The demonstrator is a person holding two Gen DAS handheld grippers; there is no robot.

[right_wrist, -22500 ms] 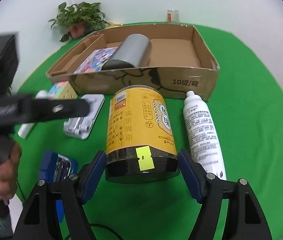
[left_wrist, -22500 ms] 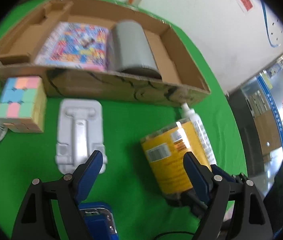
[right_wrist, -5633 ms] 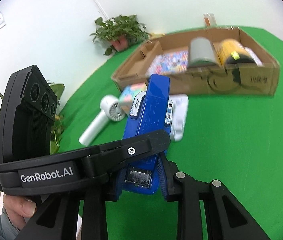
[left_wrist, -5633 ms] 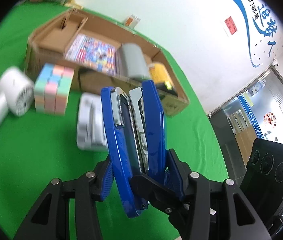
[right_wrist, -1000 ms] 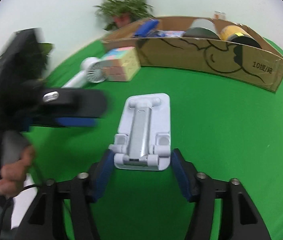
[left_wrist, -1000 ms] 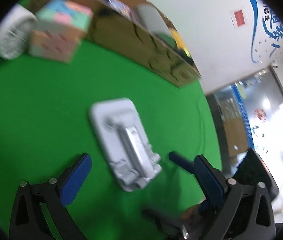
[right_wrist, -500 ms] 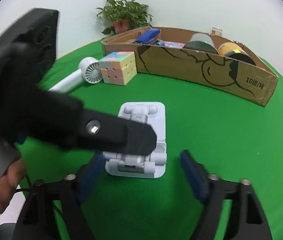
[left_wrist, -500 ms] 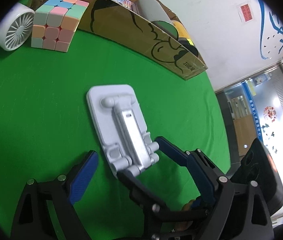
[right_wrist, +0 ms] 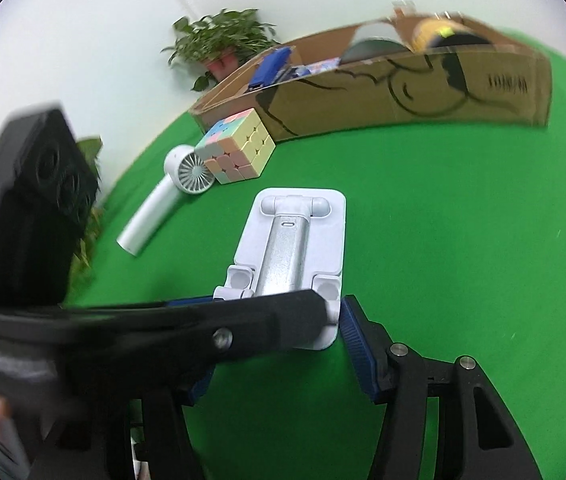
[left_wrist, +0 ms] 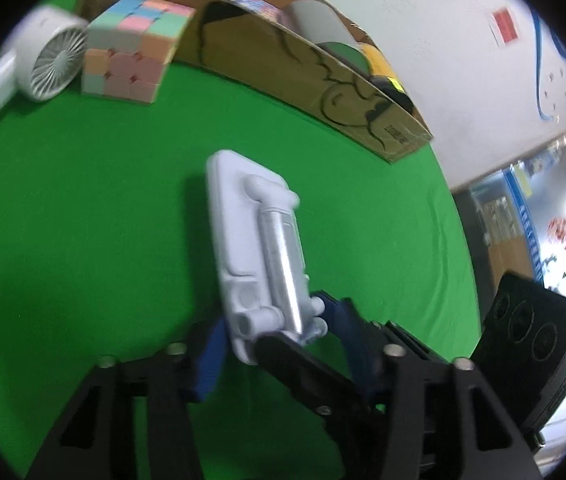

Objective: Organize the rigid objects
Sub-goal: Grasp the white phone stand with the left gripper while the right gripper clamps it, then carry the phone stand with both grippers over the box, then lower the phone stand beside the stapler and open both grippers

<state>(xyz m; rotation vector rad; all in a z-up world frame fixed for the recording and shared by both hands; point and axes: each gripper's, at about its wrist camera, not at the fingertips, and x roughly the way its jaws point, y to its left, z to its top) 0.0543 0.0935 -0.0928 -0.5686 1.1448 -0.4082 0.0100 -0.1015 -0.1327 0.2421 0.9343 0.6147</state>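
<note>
A green cloth covers the counter. Near its middle lies a white folding phone stand, its near end between both grippers. The left gripper has its blue fingers closing on the stand's near end, pads against its sides; the right gripper is likewise closing, one finger touching the stand's corner — the other is hidden behind the left gripper's arm, so a full clamp cannot be confirmed there. Toward the counter's far edge stands a shallow cardboard box holding a blue stapler, a grey cylinder and a yellow jar. Just outside the box's left end sits a pastel puzzle cube, touching a white handheld fan. Behind: a white wall, a potted plant and — in the left wrist view — a glazed doorway.
</note>
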